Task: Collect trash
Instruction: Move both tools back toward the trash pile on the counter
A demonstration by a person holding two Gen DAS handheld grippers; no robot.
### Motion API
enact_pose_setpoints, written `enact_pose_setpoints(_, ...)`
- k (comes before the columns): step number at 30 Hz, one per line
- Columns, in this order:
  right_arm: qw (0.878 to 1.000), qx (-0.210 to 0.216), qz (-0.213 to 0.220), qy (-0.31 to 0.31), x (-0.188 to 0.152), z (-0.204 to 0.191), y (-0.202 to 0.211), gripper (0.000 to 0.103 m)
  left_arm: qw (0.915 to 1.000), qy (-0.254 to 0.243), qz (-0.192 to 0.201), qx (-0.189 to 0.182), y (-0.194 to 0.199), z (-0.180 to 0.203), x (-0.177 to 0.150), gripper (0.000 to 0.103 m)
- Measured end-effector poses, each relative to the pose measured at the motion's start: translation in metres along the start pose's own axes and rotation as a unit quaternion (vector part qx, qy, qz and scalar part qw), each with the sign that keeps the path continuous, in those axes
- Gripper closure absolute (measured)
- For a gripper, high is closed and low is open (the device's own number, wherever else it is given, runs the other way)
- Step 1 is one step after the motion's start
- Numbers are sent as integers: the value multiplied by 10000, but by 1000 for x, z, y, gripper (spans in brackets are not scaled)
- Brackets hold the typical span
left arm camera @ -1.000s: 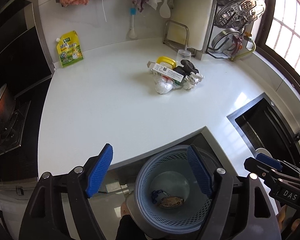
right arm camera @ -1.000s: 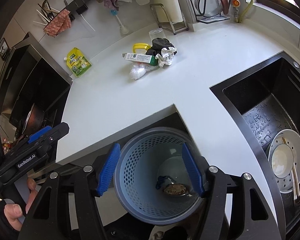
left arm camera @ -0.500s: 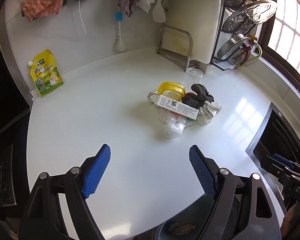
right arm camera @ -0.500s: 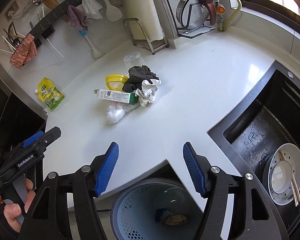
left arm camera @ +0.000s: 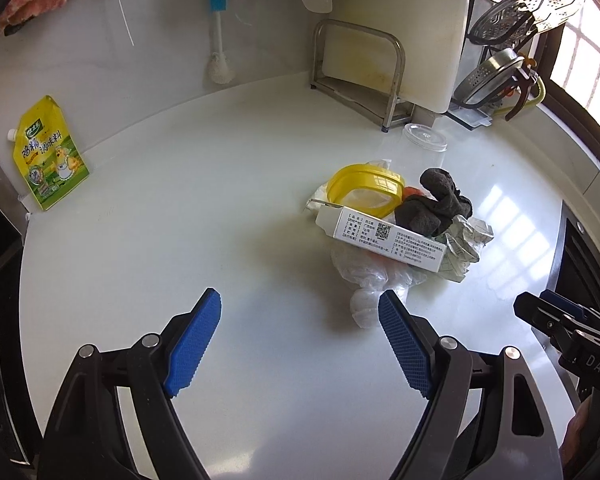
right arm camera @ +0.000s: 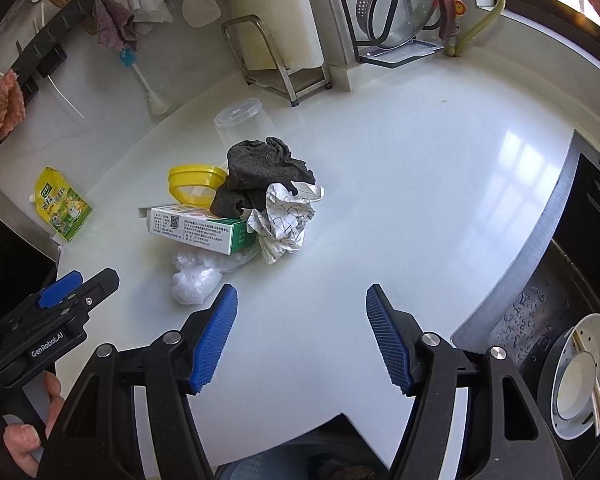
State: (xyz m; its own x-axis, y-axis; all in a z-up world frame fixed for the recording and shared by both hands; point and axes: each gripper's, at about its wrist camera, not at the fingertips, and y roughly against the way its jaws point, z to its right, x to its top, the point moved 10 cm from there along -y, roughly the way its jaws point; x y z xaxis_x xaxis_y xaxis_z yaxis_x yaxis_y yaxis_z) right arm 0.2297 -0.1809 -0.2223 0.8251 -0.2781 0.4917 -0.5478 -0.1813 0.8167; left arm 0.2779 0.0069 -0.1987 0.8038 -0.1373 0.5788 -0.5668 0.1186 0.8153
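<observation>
A trash pile sits mid-counter: a white and green carton [left arm camera: 384, 237] [right arm camera: 204, 228], a yellow lid [left arm camera: 366, 190] [right arm camera: 194, 184], a dark grey cloth [left arm camera: 436, 204] [right arm camera: 260, 176], crumpled paper [left arm camera: 464, 244] [right arm camera: 288, 220], and a clear plastic bag [left arm camera: 366, 284] [right arm camera: 196, 276]. My left gripper [left arm camera: 300, 338] is open and empty, just short of the bag. My right gripper [right arm camera: 302, 336] is open and empty, in front of the pile and to its right. The blue bin's rim [right arm camera: 260, 466] shows below the counter edge.
A yellow seasoning pouch [left arm camera: 46, 156] leans at the back left. A clear cup [left arm camera: 424, 142] stands behind the pile. A metal rack [left arm camera: 360, 72] and a cutting board stand at the back wall. A black sink [right arm camera: 572, 320] holds a white bowl [right arm camera: 584, 372] at right.
Both grippers have moved up from over the blue bin and forward over the counter toward the trash pile. Both stay open and empty.
</observation>
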Motion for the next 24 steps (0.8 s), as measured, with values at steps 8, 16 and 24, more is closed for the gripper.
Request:
enact_pose_setpoints(8, 10000, 28, 16, 22, 21, -4, -27, 39, 10000, -5, -34, 6, -15, -6, 6, 24)
enact_pose_setpoints(16, 10000, 31, -36, -16, 38, -3, -51, 39, 10000, 0, -75, -37, -19, -6, 5, 24)
enact_pose_setpoints(24, 9999, 67, -121, 40, 50, -3, -68, 39, 9999, -24, -97, -59, -22, -1, 5, 24)
